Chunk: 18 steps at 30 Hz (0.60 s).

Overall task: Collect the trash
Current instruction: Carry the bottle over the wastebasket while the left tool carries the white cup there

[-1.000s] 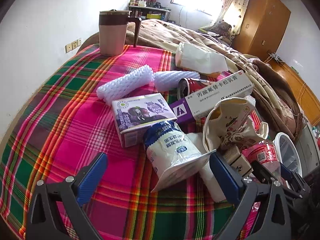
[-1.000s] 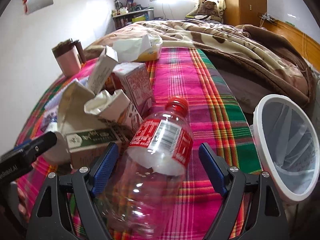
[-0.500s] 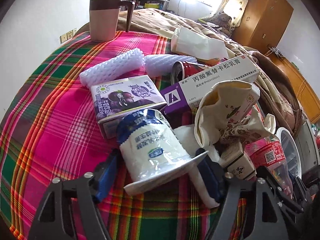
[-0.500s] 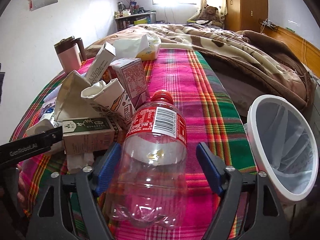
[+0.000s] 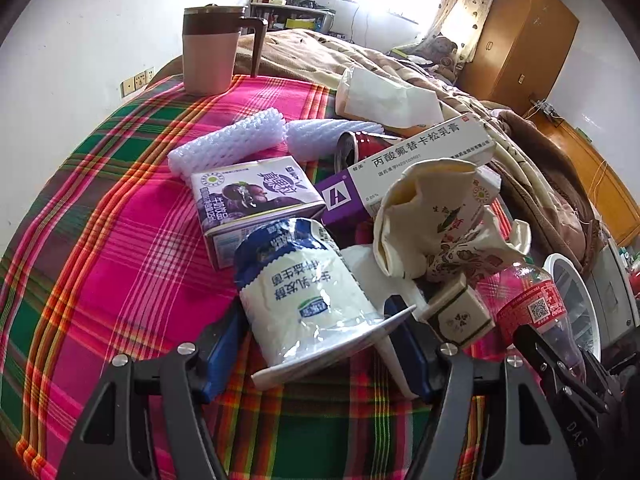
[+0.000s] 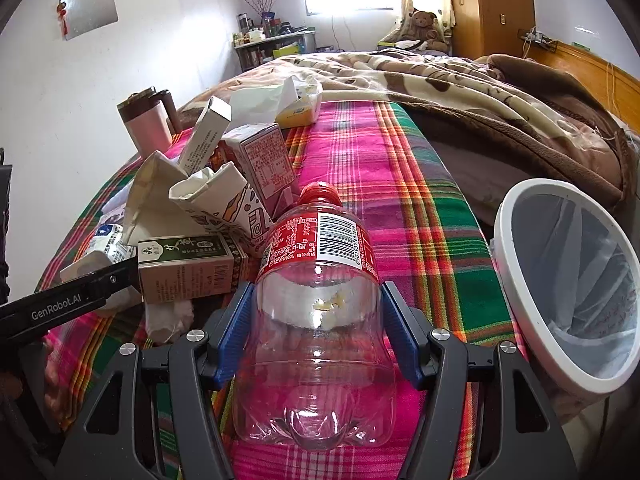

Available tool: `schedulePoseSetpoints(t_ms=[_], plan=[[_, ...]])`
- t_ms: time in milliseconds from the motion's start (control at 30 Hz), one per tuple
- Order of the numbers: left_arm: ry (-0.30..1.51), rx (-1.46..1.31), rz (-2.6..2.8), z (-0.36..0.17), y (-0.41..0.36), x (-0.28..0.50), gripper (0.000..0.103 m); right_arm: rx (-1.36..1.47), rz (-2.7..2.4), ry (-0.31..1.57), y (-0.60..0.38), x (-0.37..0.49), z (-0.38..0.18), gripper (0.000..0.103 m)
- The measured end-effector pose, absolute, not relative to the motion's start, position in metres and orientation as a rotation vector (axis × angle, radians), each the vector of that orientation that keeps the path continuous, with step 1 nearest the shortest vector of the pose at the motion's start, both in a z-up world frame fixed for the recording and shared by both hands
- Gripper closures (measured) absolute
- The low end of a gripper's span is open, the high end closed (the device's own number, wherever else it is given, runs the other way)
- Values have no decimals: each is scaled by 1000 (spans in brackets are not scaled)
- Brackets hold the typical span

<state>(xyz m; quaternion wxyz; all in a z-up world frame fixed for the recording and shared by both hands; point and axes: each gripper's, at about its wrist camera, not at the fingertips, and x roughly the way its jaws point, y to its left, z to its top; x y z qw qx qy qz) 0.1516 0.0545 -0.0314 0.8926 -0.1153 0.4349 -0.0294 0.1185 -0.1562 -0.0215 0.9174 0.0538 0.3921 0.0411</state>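
With both grippers closing at once, two pieces of trash are being taken from a plaid-covered bed.

Right gripper (image 6: 316, 330), jaws just drawn in, clamps a clear bottle (image 6: 316, 320) lying on the cloth; left gripper (image 5: 316, 344) has likewise closed on a tipped yogurt cup (image 5: 304, 292) at the edge of the litter pile. Grasping looks done; next comes lifting each clear and carrying it to the lined bin (image 6: 516, 280) just right of the bottle.
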Motion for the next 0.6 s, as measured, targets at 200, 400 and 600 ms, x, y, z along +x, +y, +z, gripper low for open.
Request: schedulePoseSetpoints(t_ms=[200, 400, 600], plan=[[851, -226, -65, -21, 50, 133, 32, 148, 95, 788, -168, 111, -18, 39], [791, -212, -69, -2, 46, 114, 32, 171, 112, 749, -180, 102, -8, 39], [752, -191, -101, 15, 33, 102, 32, 187, 116, 712, -192, 94, 4, 39]])
